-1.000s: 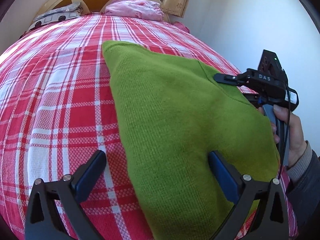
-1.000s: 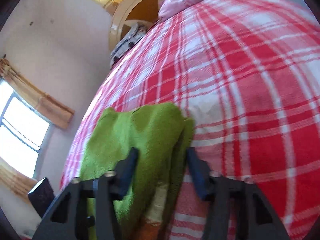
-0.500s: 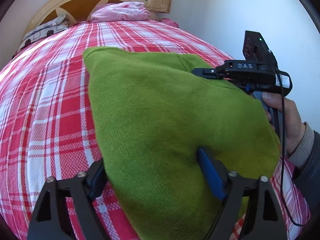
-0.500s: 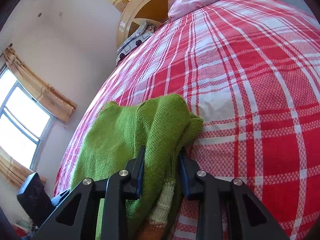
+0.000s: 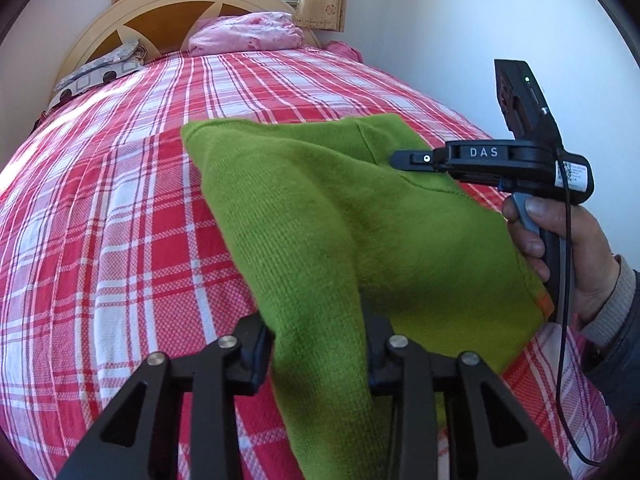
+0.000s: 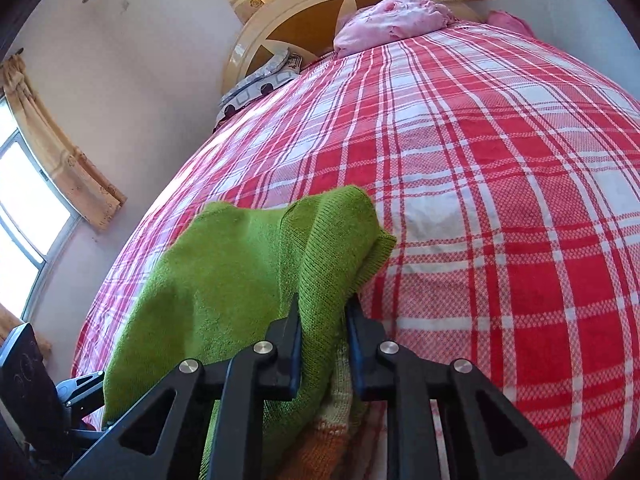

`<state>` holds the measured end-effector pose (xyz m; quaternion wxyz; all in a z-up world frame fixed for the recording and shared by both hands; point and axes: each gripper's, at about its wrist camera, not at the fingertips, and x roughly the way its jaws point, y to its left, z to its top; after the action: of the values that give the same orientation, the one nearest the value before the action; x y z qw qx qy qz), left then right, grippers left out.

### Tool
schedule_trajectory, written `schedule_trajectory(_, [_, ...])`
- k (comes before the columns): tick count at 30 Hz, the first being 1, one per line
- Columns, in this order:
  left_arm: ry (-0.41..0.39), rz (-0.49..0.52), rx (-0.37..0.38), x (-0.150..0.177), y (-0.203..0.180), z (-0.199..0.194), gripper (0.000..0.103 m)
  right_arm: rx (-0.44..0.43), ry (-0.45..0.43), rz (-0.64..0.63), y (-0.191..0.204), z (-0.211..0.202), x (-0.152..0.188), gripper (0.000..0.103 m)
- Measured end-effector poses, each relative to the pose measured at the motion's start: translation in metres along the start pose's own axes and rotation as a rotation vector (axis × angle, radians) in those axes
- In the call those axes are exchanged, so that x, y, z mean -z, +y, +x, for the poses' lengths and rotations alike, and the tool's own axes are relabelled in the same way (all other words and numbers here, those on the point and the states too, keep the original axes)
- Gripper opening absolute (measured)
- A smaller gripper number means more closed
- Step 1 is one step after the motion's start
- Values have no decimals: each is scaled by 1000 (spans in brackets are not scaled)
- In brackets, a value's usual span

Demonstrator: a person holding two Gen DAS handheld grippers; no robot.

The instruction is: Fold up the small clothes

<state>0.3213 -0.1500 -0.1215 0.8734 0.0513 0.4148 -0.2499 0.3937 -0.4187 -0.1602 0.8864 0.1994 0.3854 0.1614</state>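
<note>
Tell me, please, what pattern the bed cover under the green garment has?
The bed cover is a red-and-white plaid; the right wrist view shows it best.

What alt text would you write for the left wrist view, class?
The left tongs are closing on a bunched fold of a green knitted sweater lying on a red-and-white plaid bedspread. At right, a hand holds the right tongs at the sweater's far edge.

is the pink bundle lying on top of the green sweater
No, the pink bundle sits far off at the headboard end of the bed, while the green sweater lies close to the camera with bare plaid bedspread between them.
</note>
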Motion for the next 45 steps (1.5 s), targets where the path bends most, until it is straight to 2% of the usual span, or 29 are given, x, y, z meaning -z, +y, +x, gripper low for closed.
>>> schedule_trajectory(8, [-37, 4, -6, 10, -8, -33, 33, -66, -25, 35, 14, -21, 19, 18])
schedule_trajectory(23, [-66, 6, -21, 45, -3, -85, 31, -171, -28, 5, 73, -37, 55, 18])
schedule_trajectory(32, [-92, -15, -59, 66, 10, -114, 31, -244, -13, -9, 110, -29, 70, 17])
schedule_trajectory(45, [-127, -93, -140, 99, 51, -152, 31, -329, 37, -91, 186, -1, 87, 17])
